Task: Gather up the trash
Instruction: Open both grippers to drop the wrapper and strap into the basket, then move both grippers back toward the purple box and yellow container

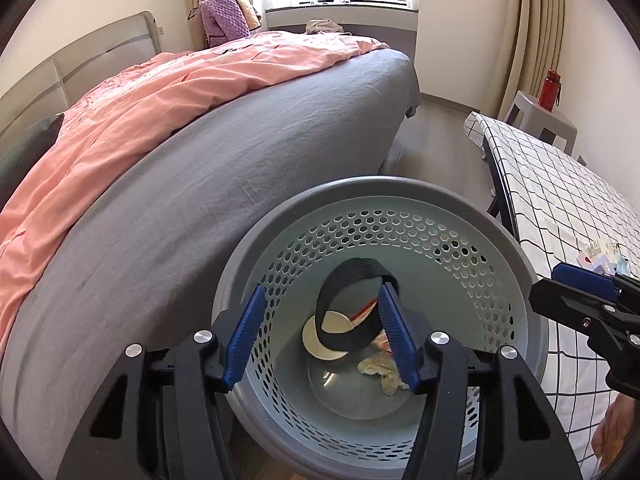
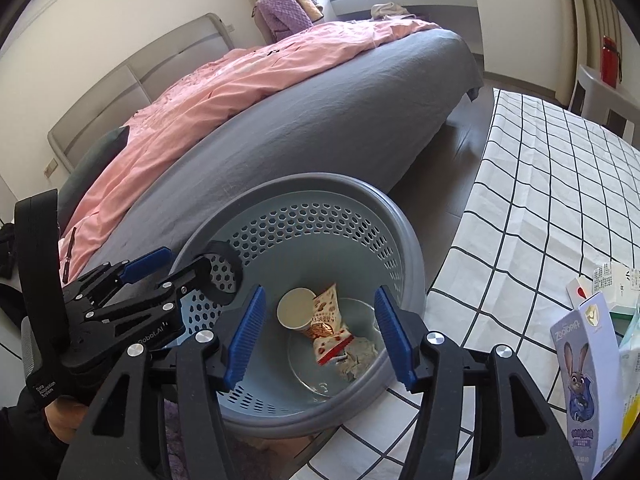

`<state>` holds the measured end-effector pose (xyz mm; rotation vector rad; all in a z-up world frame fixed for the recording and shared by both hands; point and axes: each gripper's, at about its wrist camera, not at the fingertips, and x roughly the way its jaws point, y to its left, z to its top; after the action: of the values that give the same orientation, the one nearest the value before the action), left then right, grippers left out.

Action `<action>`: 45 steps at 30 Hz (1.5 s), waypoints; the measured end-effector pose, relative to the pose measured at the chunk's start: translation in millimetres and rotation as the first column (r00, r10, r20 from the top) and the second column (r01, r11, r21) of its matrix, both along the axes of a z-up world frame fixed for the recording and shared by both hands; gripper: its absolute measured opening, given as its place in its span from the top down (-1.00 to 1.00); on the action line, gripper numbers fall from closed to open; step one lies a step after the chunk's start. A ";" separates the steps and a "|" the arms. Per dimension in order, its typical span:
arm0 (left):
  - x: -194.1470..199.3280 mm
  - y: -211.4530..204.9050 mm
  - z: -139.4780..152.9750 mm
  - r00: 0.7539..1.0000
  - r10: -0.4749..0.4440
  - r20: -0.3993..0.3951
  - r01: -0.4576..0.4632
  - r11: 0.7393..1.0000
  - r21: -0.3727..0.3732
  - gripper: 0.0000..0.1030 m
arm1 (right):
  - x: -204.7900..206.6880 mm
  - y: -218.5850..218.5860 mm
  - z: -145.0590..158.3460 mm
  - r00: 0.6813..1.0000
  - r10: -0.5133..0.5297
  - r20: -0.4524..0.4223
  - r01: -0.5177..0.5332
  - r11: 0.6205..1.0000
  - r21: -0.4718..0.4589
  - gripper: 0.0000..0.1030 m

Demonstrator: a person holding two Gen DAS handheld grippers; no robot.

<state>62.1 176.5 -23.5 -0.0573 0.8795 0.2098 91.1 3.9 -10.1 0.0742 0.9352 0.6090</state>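
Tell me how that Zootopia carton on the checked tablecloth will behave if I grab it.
The Zootopia carton looks like thin cardboard, so it probably dents under a hard squeeze. It stands tall and upright, so a sideways nudge may tip it. Likely light for its size.

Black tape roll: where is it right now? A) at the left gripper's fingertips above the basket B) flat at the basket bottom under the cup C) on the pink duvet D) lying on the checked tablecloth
A: the black tape roll sits at the left gripper, over the basket.
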 end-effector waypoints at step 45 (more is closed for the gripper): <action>-13.0 -17.0 15.5 0.997 0.012 0.072 -0.015 0.999 0.051 -0.41 | -19.0 -28.2 8.1 0.997 -0.063 0.033 0.063 0.998 -0.011 -0.20</action>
<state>49.1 159.5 -8.0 -0.0229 0.8025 0.2413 72.1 -24.2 -2.0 0.0821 0.9017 0.5445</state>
